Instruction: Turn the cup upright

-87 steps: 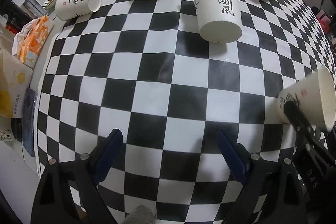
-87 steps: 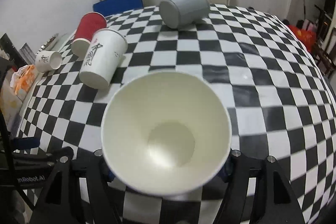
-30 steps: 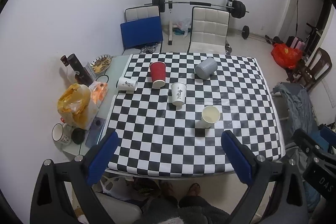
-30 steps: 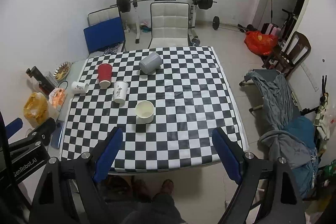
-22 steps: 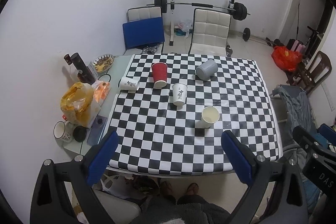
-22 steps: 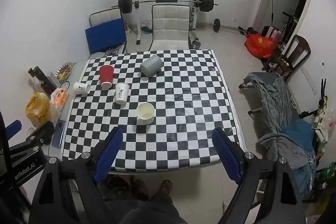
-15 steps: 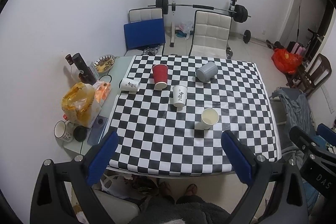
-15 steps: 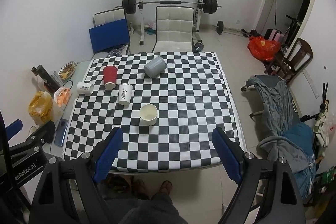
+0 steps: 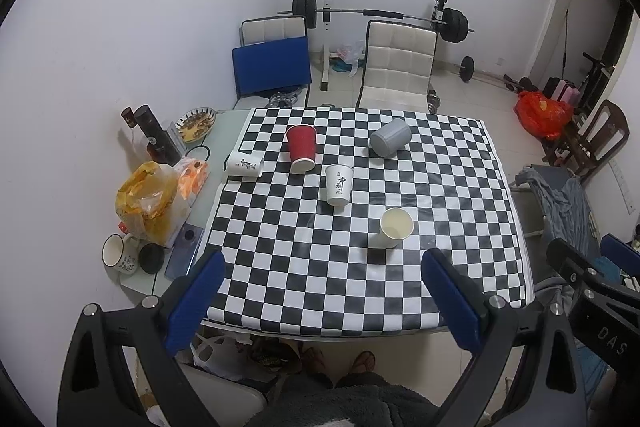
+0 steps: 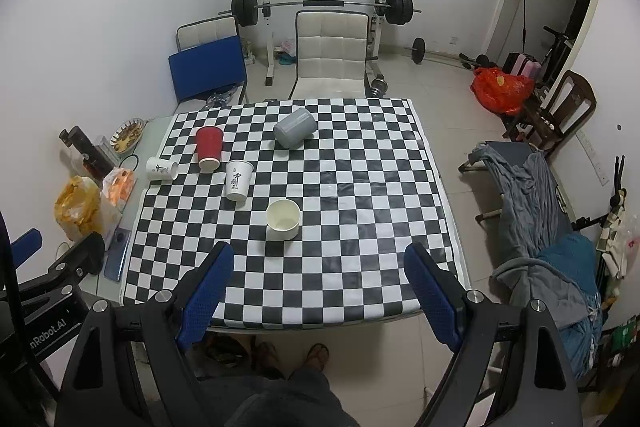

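Note:
A white paper cup (image 9: 391, 229) (image 10: 283, 220) stands upright, mouth up, on the checkered table (image 9: 304, 279) (image 10: 360, 247). A second white cup with black characters (image 9: 339, 185) (image 10: 237, 181) and a red cup (image 9: 301, 148) (image 10: 209, 148) stand mouth down. A grey cup (image 9: 390, 137) (image 10: 295, 128) and a small white cup (image 9: 245, 164) (image 10: 161, 168) lie on their sides. My left gripper (image 9: 322, 301) and right gripper (image 10: 318, 291) are open, empty, and held high above and back from the table.
A side table at the left holds a yellow bag (image 9: 146, 201), a mug (image 9: 116, 254), a phone (image 9: 185, 250), bottles (image 9: 154, 139) and a dish (image 9: 196, 123). Two chairs (image 9: 396, 67) and a barbell rack (image 9: 376, 13) stand behind the table. A clothes-draped cot (image 10: 532, 195) is at the right.
The right gripper let go of the white cup, which now stands upright on the table. Both grippers pulled far up and back and keep drifting slightly.

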